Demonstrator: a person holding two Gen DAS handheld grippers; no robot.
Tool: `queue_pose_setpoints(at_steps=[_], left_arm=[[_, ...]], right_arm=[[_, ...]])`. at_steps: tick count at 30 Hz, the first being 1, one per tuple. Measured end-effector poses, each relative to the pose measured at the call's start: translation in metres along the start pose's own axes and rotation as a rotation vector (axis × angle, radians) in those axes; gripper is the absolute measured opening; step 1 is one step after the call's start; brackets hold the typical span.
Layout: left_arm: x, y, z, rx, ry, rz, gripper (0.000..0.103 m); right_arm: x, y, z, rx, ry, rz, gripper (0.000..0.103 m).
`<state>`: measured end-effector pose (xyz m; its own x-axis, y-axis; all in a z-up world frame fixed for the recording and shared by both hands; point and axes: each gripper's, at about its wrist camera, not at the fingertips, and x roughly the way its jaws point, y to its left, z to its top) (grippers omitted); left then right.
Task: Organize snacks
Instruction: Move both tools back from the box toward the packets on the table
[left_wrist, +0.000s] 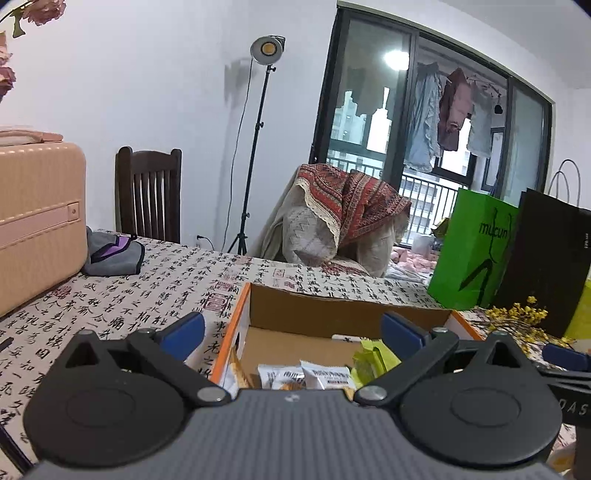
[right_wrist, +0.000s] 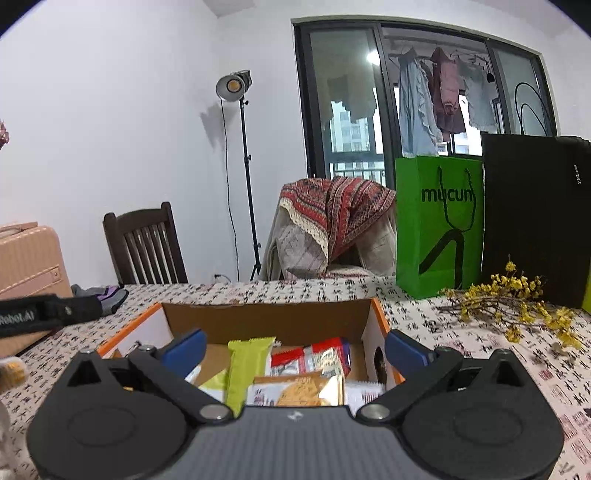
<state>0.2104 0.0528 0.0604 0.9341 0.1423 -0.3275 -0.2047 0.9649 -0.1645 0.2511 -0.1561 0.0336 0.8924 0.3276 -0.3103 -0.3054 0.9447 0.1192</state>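
Left tongs wide, nothing between pads. Right tongs wide too, empty. Both hover above open cardboard box on worktop. Snacks inside box: green packet, biscuit packet, red-and-white packet, white sachets. Judged step: between drops, hands free. Next move calls for finding any loose snack still on worktop, or tidying packets inside box. Farther back: green bag, black bag, yellow flowers, pink suitcase.
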Motion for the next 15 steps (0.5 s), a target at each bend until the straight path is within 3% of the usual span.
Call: queue_pose_setpoints(at_steps=[10, 15], left_arm=[[-0.044, 0.019, -0.017, 0.061, 0.042, -0.009, 0.103], [-0.053, 0.036, -0.037, 0.064, 0.109, -0.004, 0.103]], right_arm=[[-0.036, 0.015, -0.017, -0.046, 0.067, 0.032, 0.103], [-0.043, 0.023, -0.036, -0.078, 0.123, 0.049, 0.103]])
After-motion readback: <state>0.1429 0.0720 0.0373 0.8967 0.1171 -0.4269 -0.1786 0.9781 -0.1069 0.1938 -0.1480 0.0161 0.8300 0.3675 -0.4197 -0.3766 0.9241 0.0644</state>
